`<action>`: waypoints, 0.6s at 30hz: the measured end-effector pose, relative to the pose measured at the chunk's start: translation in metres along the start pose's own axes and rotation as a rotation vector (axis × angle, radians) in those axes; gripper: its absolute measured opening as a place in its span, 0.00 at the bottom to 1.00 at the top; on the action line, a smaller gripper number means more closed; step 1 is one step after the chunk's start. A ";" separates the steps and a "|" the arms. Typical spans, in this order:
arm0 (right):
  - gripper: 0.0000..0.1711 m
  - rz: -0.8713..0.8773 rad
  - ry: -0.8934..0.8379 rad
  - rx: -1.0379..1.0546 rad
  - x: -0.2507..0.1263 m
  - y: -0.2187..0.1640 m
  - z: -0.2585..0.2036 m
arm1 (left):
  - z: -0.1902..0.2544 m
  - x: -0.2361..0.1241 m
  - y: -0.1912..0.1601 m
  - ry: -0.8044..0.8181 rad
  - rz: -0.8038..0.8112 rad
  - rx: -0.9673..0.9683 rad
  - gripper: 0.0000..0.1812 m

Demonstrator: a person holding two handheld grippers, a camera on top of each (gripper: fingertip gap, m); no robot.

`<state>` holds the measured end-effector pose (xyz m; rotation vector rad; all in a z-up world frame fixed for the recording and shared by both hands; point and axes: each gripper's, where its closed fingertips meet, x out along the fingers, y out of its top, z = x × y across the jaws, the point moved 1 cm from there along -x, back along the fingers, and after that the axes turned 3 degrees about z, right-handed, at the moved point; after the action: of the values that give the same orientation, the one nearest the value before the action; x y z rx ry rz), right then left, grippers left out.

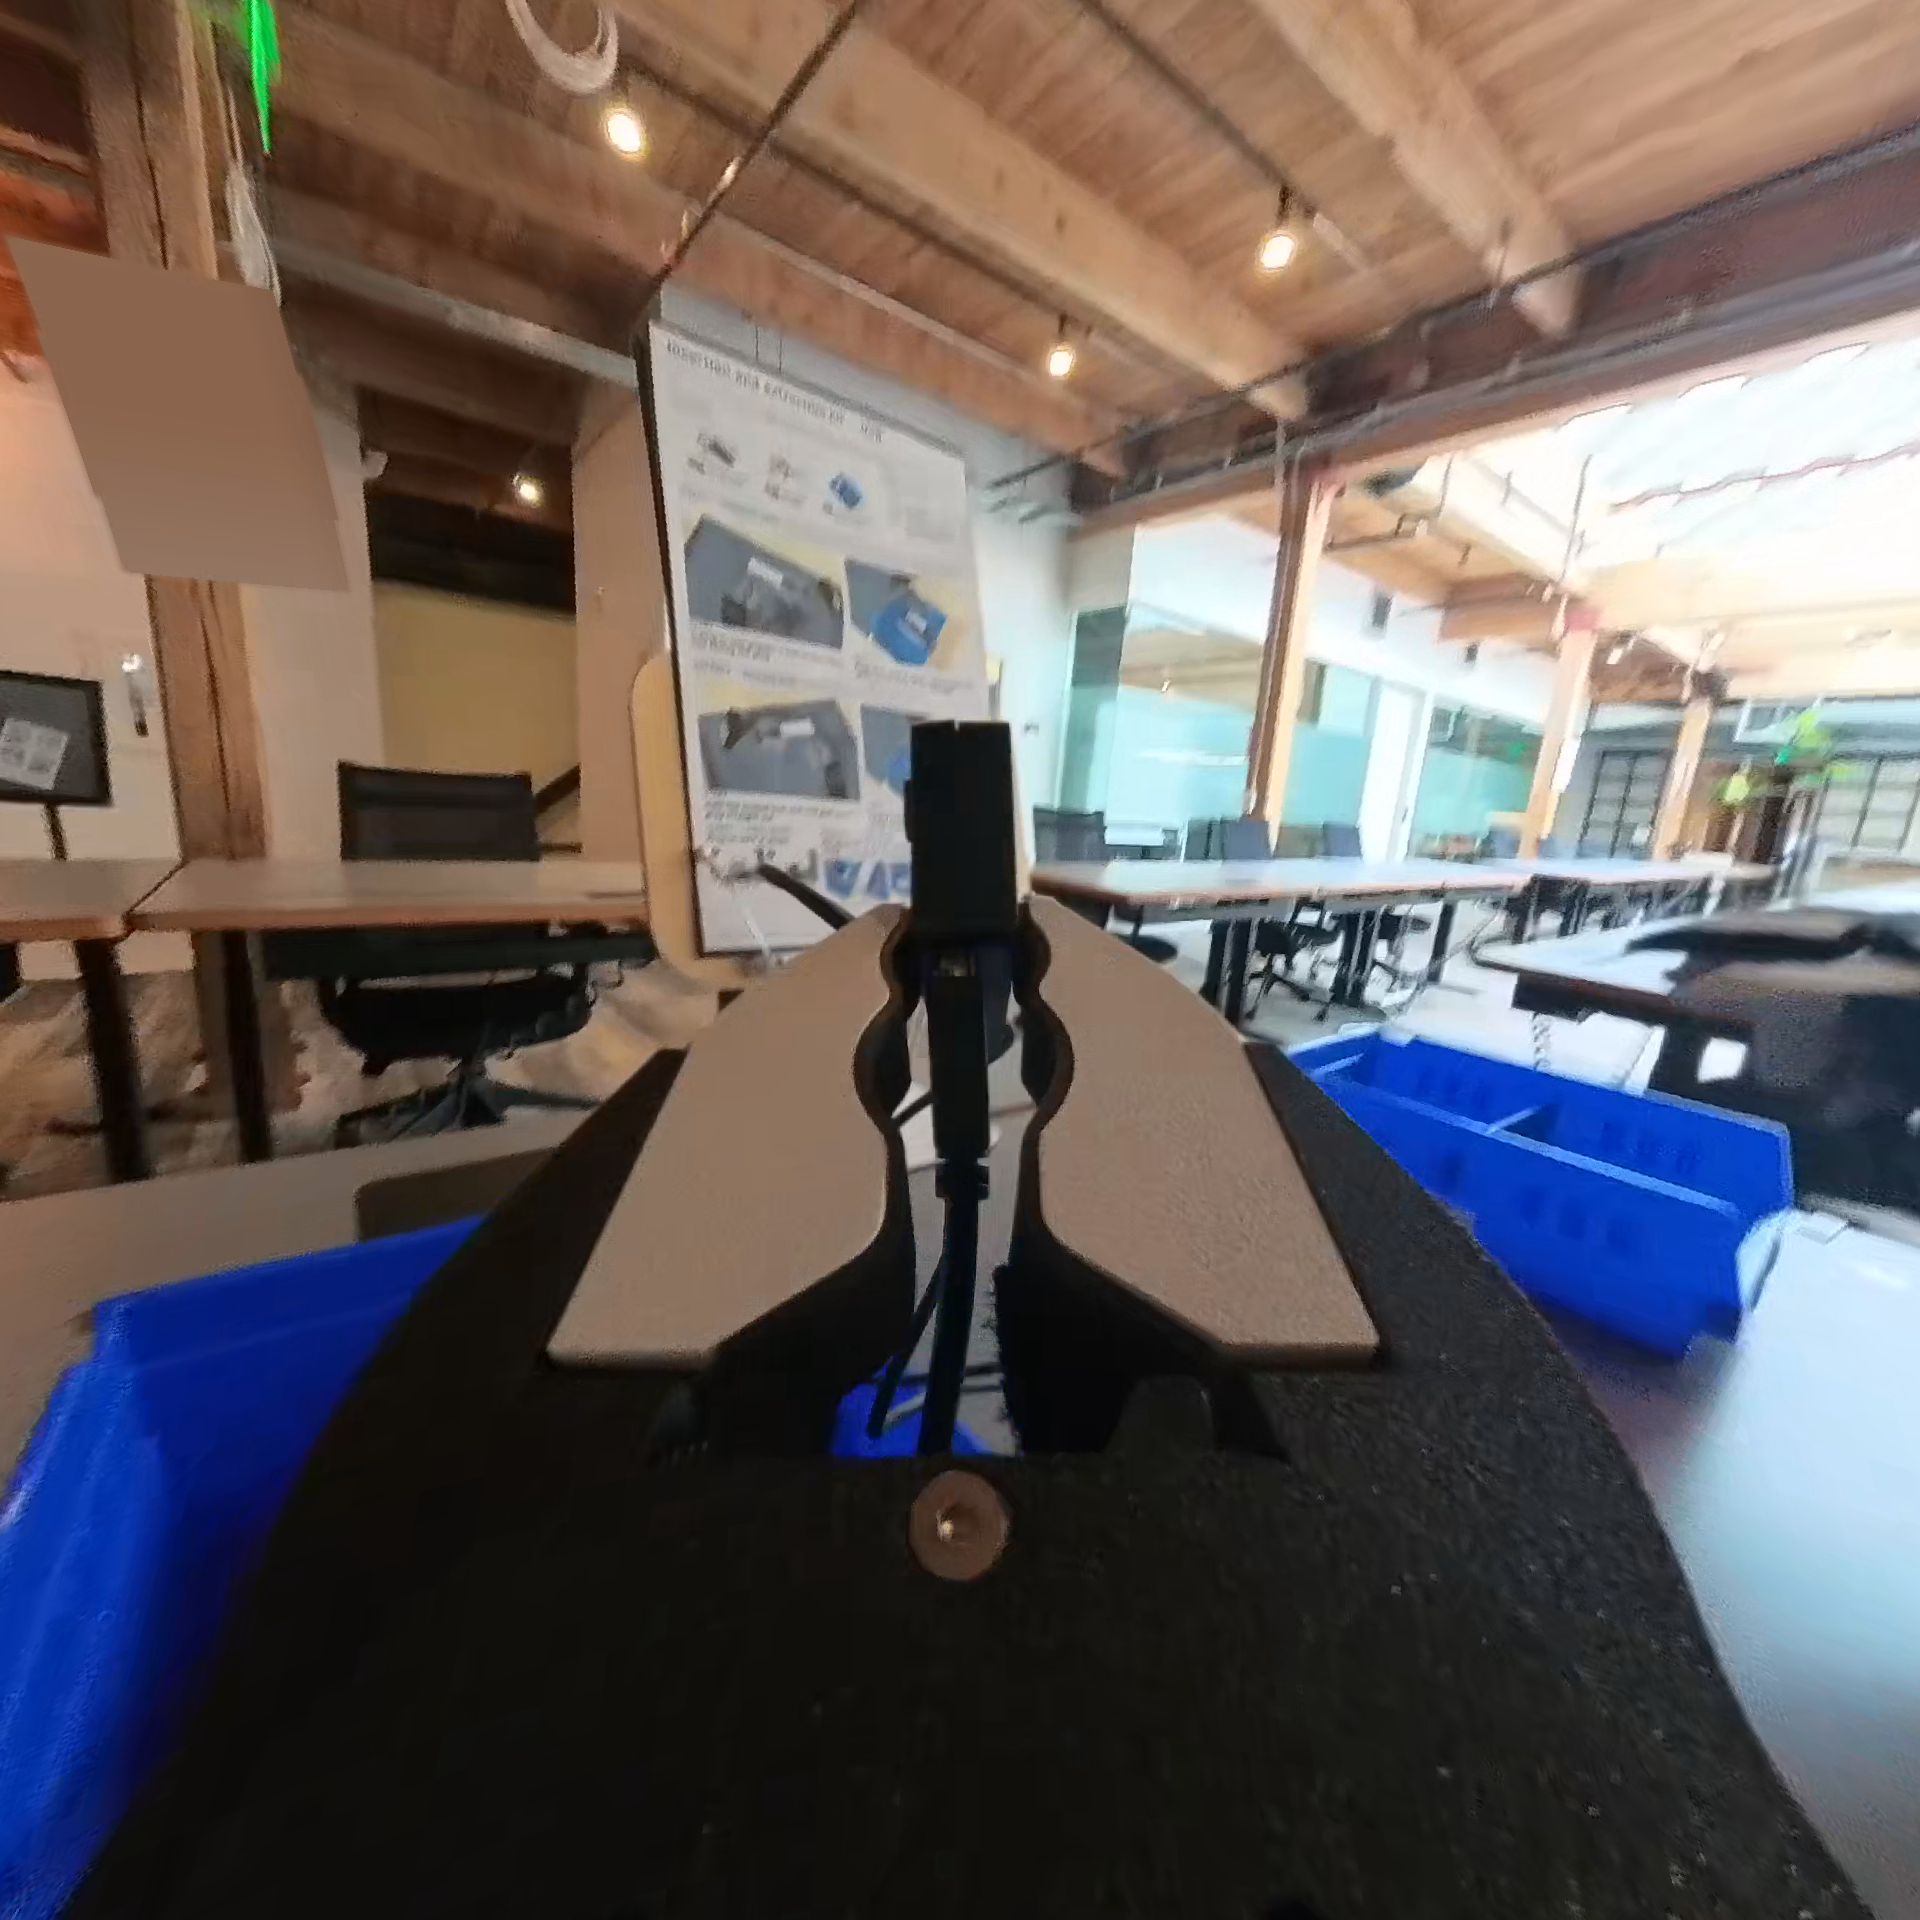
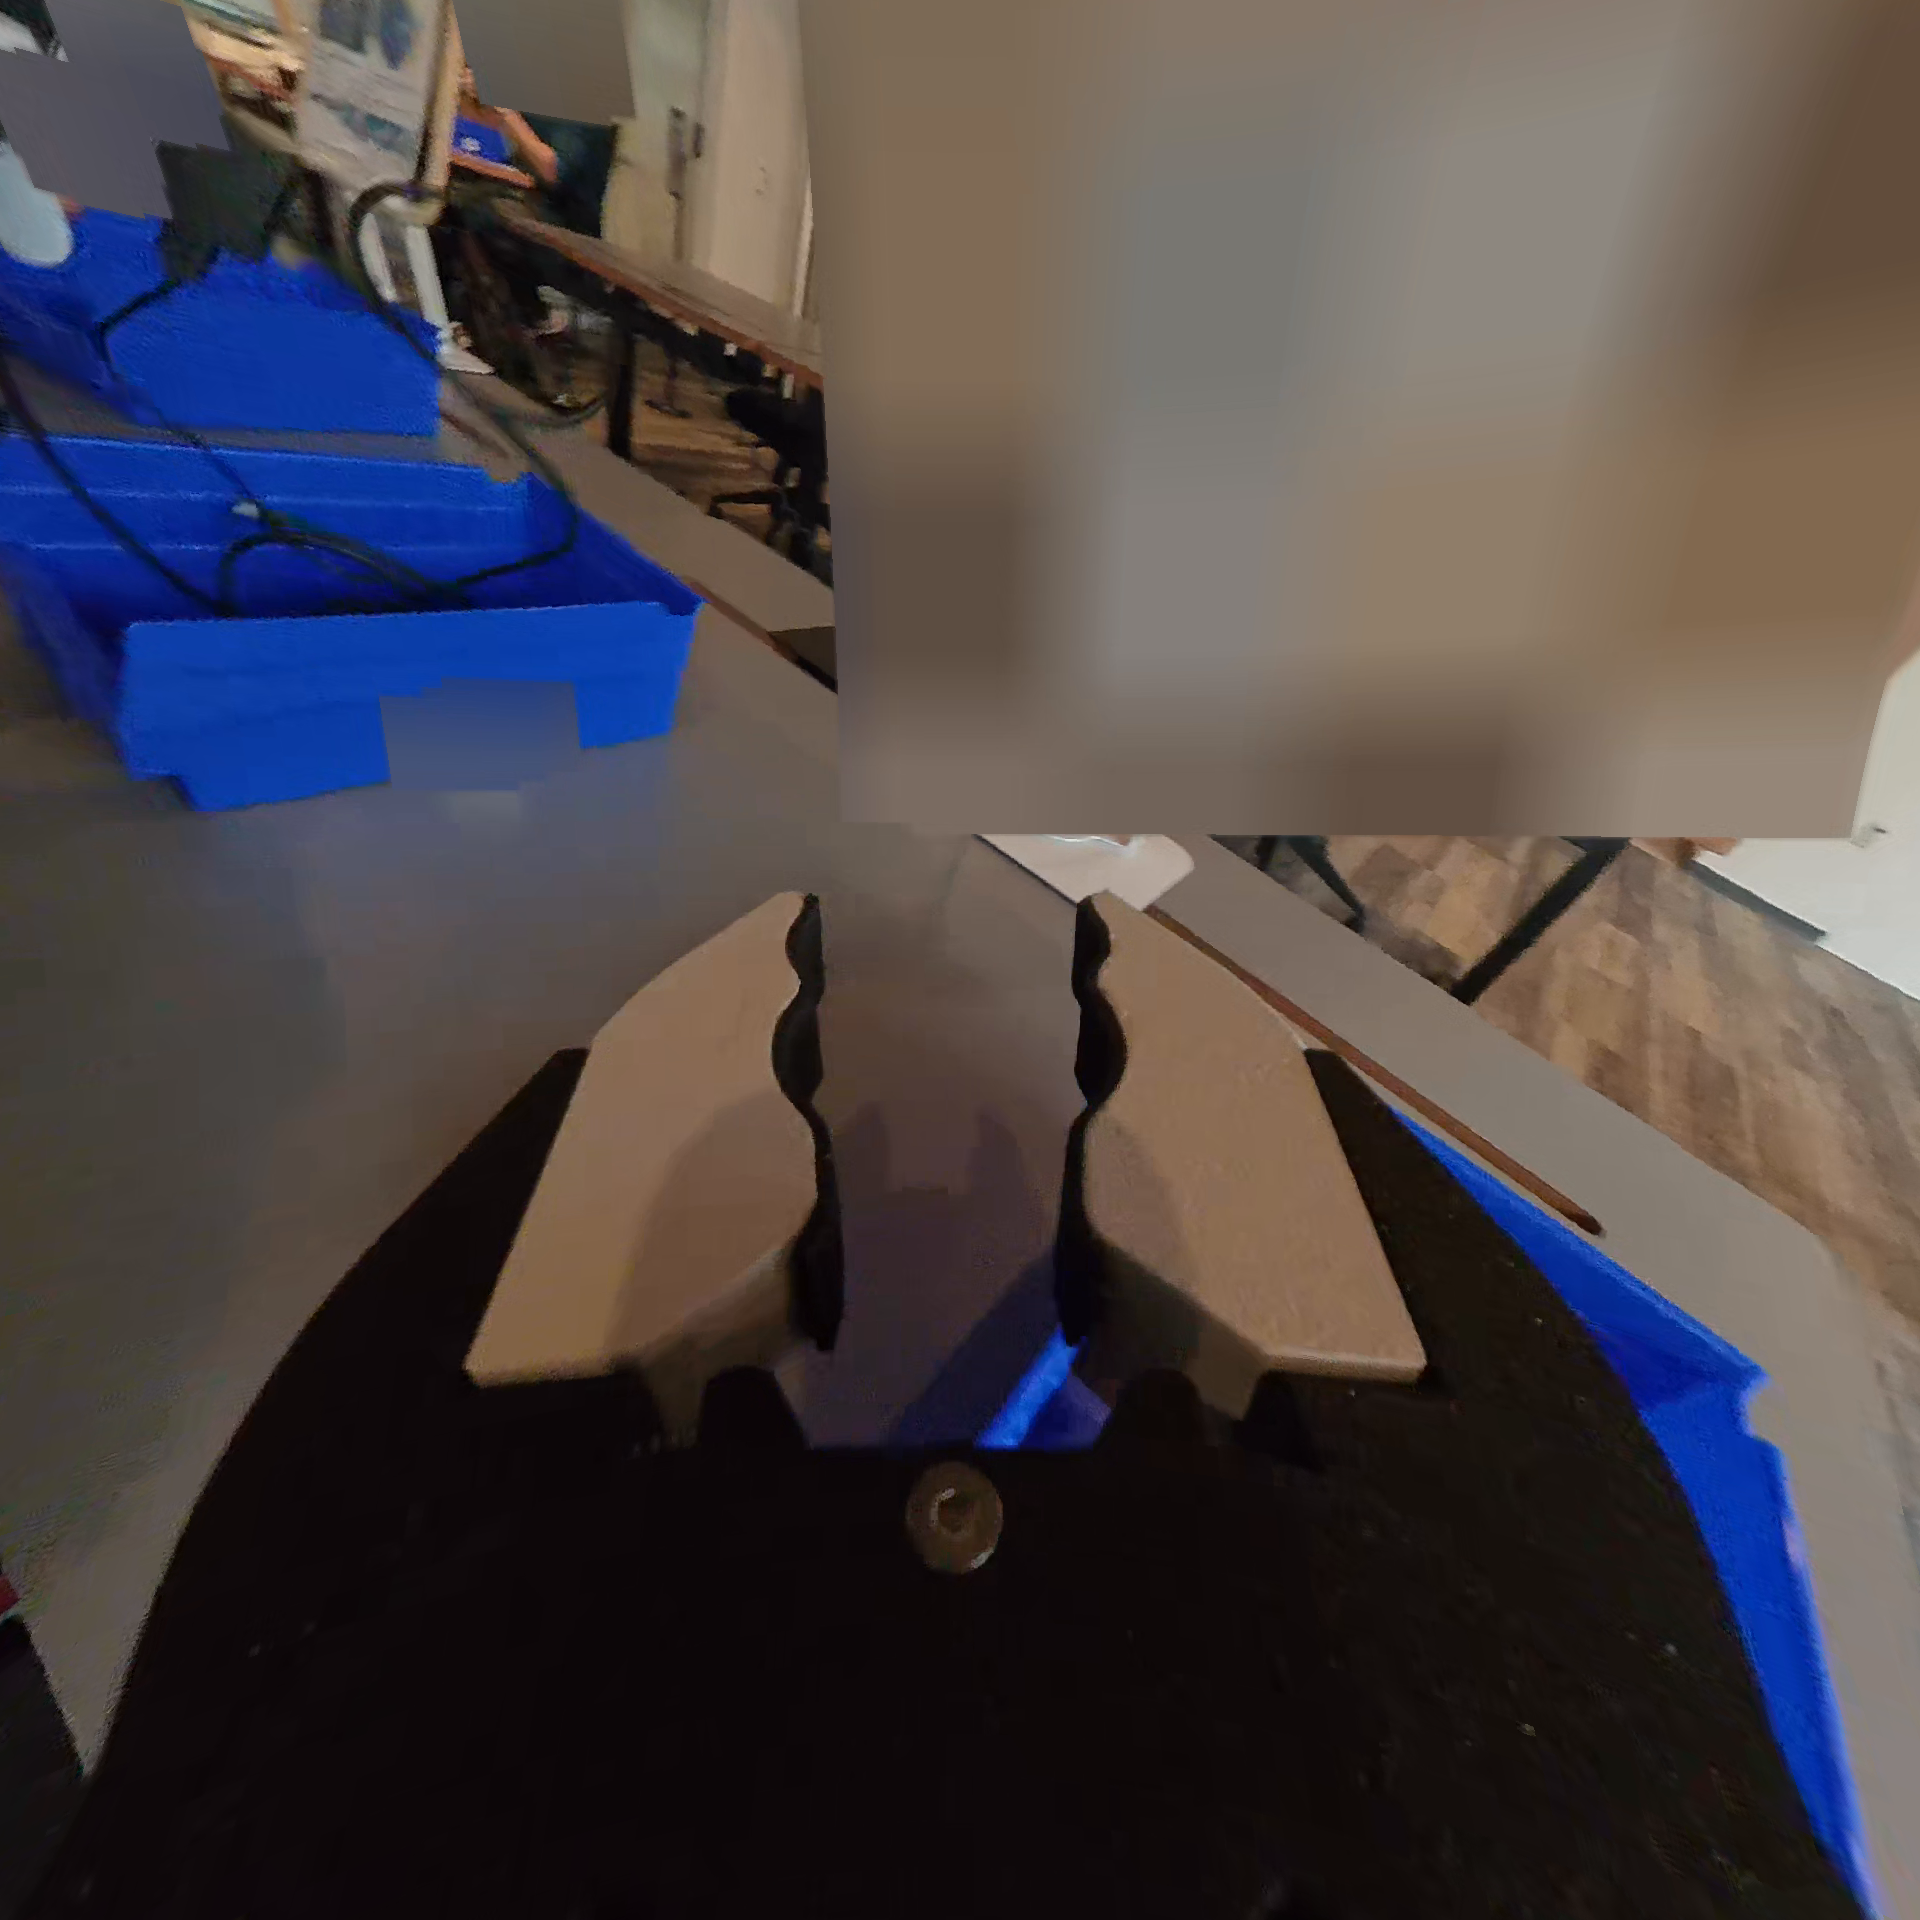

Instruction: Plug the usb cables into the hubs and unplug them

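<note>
1. The left gripper is raised off the table and points out into the room; its jaws are pinched onto a small black hub, which sticks out past the fingertips at 12 o'clock

2. A black cable runs from the near end of the hub back between the fingers toward 6 o'clock, so by my reading one plug is seated in the hub at this moment

3. The right gripper holds nothing; its jaws stand well apart over the bare grey table

4. In the right wrist view a blue bin sits at 10 o'clock, well apart from that gripper, with loose black cables lying in it; more blue bins lie at 3 o'clock and 8 o'clock of the left gripper

5. My judgement: the task is partway, in a plugged phase. Left to do: the free gripper must take the cable by its plug and pull it out, and any further cables in the bin need the same cycle; how many cycles are done I cannot tell
</note>
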<state>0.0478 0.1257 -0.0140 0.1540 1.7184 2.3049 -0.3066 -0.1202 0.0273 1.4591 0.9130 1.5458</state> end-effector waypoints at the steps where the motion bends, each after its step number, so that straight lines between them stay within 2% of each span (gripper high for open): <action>1: 0.27 0.001 0.028 -0.005 0.006 0.000 -0.008 | 0.004 0.000 0.006 -0.009 0.029 -0.019 0.09; 6: 0.26 0.052 0.185 0.026 0.027 0.006 -0.050 | 0.027 -0.004 0.037 -0.096 0.188 -0.076 0.09; 9: 0.24 0.142 0.307 0.105 0.033 0.019 -0.077 | 0.044 -0.005 0.051 -0.145 0.258 -0.098 0.09; 13: 0.24 0.308 0.529 0.268 0.033 0.046 -0.122 | 0.075 0.001 0.058 -0.214 0.299 -0.135 0.09; 18: 0.26 0.373 0.687 0.333 0.035 0.060 -0.166 | 0.123 0.010 0.059 -0.333 0.326 -0.160 0.09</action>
<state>-0.0342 -0.0344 -0.0078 -0.3254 2.5982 2.4789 -0.1885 -0.1384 0.0935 1.7410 0.3616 1.4989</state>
